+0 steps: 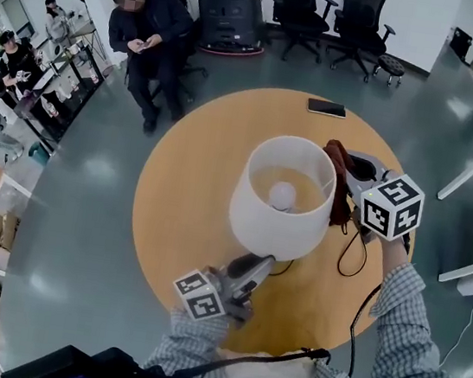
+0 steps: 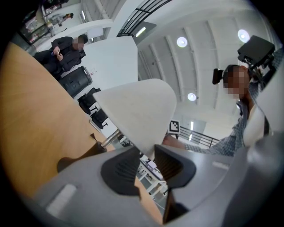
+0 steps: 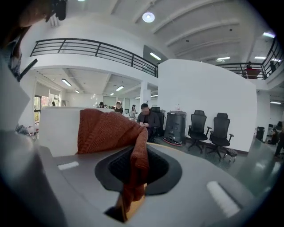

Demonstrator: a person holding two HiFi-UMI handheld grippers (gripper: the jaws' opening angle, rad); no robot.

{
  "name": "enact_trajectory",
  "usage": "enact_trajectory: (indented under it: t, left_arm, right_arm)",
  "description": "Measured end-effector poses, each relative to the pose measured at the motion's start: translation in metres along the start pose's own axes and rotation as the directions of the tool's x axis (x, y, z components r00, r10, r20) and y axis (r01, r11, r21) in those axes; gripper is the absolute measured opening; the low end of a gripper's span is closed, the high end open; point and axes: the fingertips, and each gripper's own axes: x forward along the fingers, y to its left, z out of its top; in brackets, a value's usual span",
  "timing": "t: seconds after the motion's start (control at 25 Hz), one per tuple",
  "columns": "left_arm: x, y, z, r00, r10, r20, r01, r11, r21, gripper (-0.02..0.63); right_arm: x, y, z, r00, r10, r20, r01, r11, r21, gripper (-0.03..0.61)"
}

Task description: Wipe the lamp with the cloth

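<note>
1. A round wooden table (image 1: 171, 218) stands on a grey floor and carries everything the task concerns.
2. A seated person (image 1: 149, 32) is beyond the table's far edge, and black office chairs (image 1: 300, 14) stand further back. Both are well apart from the work.
3. The lamp (image 1: 280, 200) stands near the middle of the table. Its white shade (image 1: 254, 217) is seen from above, with the open top facing the head camera.
4. The right tongs (image 1: 353, 176) sit just beside the right side of the shade. In the right gripper view the right tongs (image 3: 137, 153) are closed on a fold of cloth, which runs down through the gap between the pads.
5. The left tongs (image 1: 251, 269) are at the near, lower edge of the shade. In the left gripper view the left tongs (image 2: 148, 150) stand narrow, with the shade's lower rim (image 2: 142, 119) dipping in between the pads, so they appear to pinch it.
6. The cloth (image 1: 339, 179) is rust-red and knitted. It bunches above the right tongs and lies against the right wall of the shade (image 3: 57, 126).
7. A black cable (image 1: 351, 254) loops on the table to the right of the lamp.
8. A dark phone (image 1: 326, 107) lies flat near the table's far edge, well apart from the lamp.
9. A round white bulb (image 1: 282, 195) shows inside the shade.
</note>
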Motion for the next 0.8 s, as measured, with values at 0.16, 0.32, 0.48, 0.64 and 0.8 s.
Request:
enact_trajectory:
  t: [0.16,0.32,0.48,0.64,0.8]
  left_arm:
    - [0.002,0.0,0.0,1.0,0.004,-0.002,-0.004,1.0,0.005,0.104]
    - [0.002,-0.001,0.002,1.0,0.01,0.0,-0.01,1.0,0.005,0.104]
    - [0.004,-0.003,0.001,1.0,0.012,0.005,-0.012,1.0,0.004,0.104]
    - [0.006,-0.004,0.002,1.0,0.017,0.003,-0.017,1.0,0.003,0.106]
    - [0.013,-0.005,0.0,1.0,0.022,-0.007,-0.022,1.0,0.007,0.093]
  right_arm:
    - [0.015,-0.005,-0.031,0.996,0.054,-0.065,-0.053,0.998,0.022,0.043]
    - [0.02,-0.003,-0.009,0.992,0.129,0.013,-0.129,0.992,0.004,0.043]
    - [0.031,-0.002,0.03,0.971,0.227,0.072,-0.222,0.973,-0.065,0.043]
    - [0.05,0.013,0.068,0.928,0.37,0.053,-0.357,0.919,-0.165,0.043]
    - [0.072,0.035,0.09,0.862,0.505,-0.041,-0.5,0.834,-0.234,0.043]
